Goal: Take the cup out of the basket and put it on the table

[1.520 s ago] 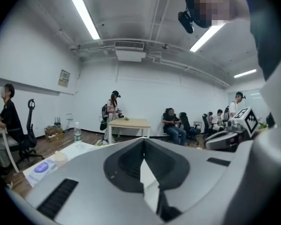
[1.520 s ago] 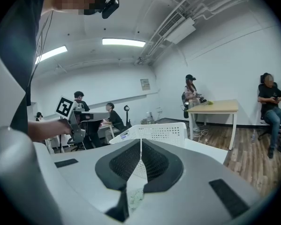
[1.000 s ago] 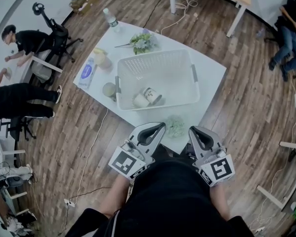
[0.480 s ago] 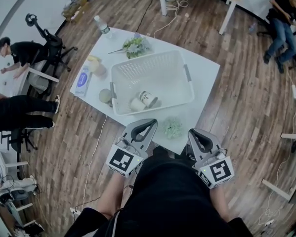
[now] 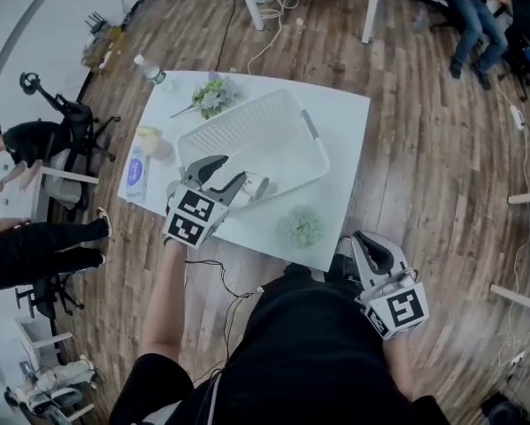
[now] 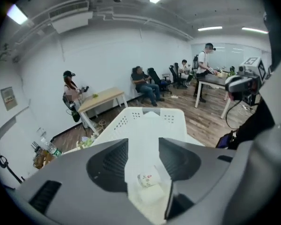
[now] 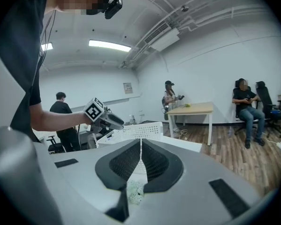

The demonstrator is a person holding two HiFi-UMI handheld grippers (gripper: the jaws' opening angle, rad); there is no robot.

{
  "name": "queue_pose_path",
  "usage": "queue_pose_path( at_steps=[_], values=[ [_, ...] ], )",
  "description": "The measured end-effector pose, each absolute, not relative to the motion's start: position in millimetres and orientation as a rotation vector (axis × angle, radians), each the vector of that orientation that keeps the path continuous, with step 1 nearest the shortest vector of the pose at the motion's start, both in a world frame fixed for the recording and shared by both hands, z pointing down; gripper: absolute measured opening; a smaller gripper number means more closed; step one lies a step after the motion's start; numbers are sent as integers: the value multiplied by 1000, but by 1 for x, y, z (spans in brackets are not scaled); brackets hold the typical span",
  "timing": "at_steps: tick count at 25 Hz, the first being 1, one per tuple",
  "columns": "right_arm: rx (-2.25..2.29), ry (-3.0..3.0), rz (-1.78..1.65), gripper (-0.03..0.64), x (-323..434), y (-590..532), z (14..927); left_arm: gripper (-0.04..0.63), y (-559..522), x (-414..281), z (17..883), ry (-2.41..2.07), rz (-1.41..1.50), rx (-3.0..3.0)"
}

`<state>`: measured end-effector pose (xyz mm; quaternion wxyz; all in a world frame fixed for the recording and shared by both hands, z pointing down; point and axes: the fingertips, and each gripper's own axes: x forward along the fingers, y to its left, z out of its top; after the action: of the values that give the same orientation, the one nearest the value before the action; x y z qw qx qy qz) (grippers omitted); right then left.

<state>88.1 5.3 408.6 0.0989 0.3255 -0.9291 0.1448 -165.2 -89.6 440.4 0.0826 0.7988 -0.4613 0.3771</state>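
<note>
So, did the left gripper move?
Yes. The left gripper reached from the table edge out over the basket; its jaws have just been opening, gripping nothing.

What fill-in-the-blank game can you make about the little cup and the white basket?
The small white cup with red print lies inside the white plastic ___. That holder stands on the white ___. The right gripper has its two jaws ___, not open.
Missing words: basket; table; shut.

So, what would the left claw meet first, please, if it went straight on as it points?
Probably the printed cup lying in the basket: it shows ahead, untouched, between the left claw's jaws, which have just been opening; depth is unclear.
</note>
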Motion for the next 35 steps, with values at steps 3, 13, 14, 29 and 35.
queue_pose_path(
  at_steps=[3,13,14,29,35],
  values=[
    [1060,-2714,451,26,104,7,412,277,-105,-166,484,-1197,1273,2270],
    [1268,-2608,517,26,140,15,425,372,-120,-184,607,-853,1356,1813],
    [1279,-2600,522,26,144,15,426,374,-118,-184,615,-822,1379,1790],
    [1315,-2547,546,26,159,0,433,391,-103,-184,682,-718,1430,1570],
    [1299,-2551,544,26,158,-2,435,178,-117,-195,670,-832,1343,1570]
  ],
)
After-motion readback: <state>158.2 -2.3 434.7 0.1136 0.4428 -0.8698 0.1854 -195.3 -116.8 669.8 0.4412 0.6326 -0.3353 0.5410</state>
